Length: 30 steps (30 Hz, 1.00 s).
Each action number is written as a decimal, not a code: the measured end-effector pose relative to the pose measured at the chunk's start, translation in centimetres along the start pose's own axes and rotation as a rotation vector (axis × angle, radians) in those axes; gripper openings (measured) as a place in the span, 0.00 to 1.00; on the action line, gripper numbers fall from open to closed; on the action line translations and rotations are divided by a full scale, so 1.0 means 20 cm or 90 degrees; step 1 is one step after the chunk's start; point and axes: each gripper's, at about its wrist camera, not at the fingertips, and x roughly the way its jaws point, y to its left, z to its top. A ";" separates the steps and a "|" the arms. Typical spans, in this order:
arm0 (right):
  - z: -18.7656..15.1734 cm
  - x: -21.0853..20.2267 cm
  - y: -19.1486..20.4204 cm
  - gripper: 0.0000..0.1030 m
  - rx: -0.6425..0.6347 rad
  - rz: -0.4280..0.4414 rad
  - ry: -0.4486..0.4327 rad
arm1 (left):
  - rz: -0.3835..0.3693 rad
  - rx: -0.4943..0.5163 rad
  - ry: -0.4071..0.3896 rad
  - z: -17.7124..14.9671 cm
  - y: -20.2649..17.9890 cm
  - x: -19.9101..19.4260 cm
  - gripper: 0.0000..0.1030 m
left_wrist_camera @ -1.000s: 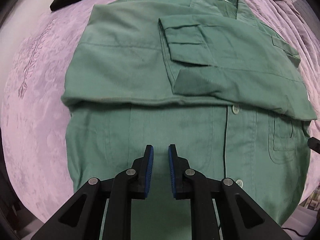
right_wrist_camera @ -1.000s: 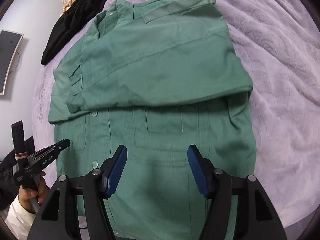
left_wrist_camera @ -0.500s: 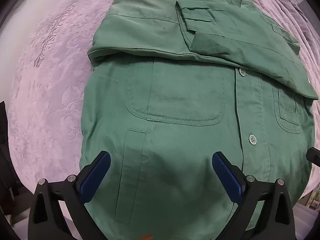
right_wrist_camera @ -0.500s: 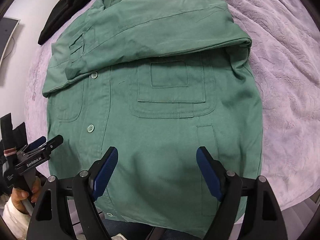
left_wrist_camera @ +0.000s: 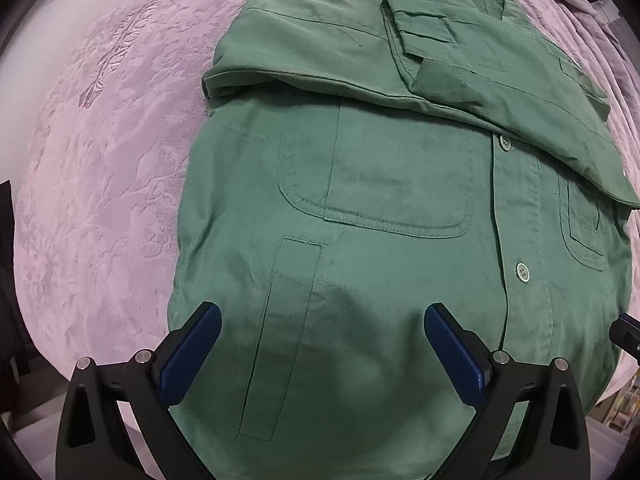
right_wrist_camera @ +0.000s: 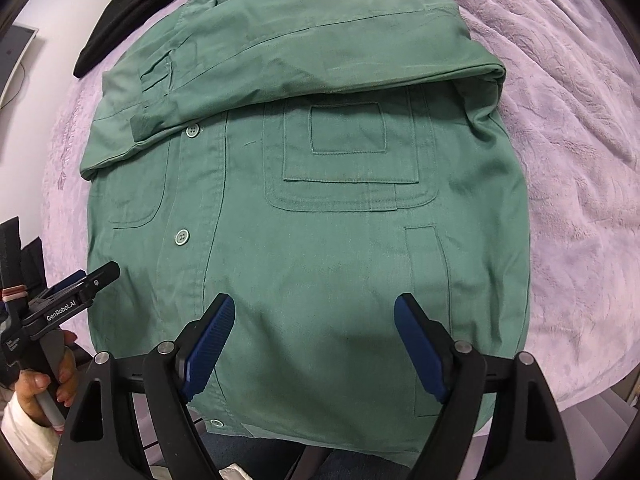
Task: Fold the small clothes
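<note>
green twill, matte and a little stiff, is filling both views: the shirt [left_wrist_camera: 380,240] is lying buttoned-side up on the lilac embossed bedspread [left_wrist_camera: 104,168], with both sleeves already folded across its chest into a thick band above the big rounded pocket [left_wrist_camera: 380,196].

a second ago the left gripper [left_wrist_camera: 322,344] was nearly pinched together over the shirt's lower half; now its blue ribbed pads are standing wide apart, clamped on nothing, and the camera is sitting closer to the hem. the right gripper [right_wrist_camera: 314,336] is likewise spread, a touch wider than before, hovering over the hem below the square patch pocket [right_wrist_camera: 348,140]. that reads as both claws lining up to grab the bottom edge and fold it up toward the sleeves.

a black garment [right_wrist_camera: 132,12] is lying beyond the shirt's collar, off the folding area.
</note>
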 end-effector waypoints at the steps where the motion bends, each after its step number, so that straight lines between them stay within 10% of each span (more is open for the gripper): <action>1: 0.00 0.00 0.00 0.82 0.001 -0.001 0.001 | -0.008 0.001 0.002 -0.02 0.01 0.00 0.99; 30: -0.19 -0.02 0.08 0.82 -0.013 0.018 0.000 | -0.038 0.022 -0.035 -0.44 0.23 -0.08 0.99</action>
